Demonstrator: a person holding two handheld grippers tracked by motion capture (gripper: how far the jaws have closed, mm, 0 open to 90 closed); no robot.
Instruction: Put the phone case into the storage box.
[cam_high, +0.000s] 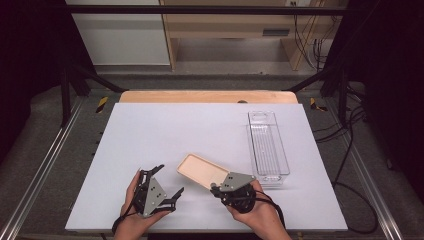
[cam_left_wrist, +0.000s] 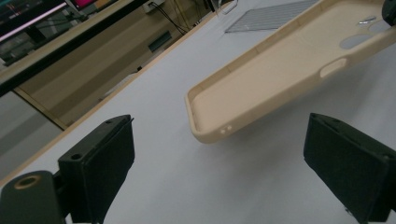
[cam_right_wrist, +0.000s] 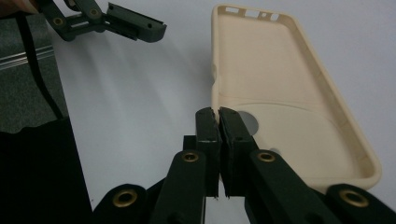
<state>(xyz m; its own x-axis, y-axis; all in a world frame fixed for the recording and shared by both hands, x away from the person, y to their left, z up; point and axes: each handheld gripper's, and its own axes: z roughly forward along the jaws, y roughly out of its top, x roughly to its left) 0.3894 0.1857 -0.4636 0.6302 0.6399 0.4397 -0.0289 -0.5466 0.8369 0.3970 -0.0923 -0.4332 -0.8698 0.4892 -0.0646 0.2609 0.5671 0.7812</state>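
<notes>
The right gripper (cam_right_wrist: 218, 116), pinching only one edge of the case (cam_high: 202, 171), holds it tilted above the table (cam_high: 150, 130) beside the tray (cam_high: 268, 145), so it may pivot or slip before the spread left gripper (cam_high: 167, 186) supports it.

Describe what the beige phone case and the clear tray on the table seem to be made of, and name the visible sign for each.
Phone case: probably soft silicone or rubbery plastic, matte beige; its surface shows no gloss, and its edges and cutouts are rounded and moulded.
Clear tray: likely hard acrylic or similar plastic, glossy and transparent; the white table shows through it, its rim catches highlights and its floor looks ribbed.
</notes>
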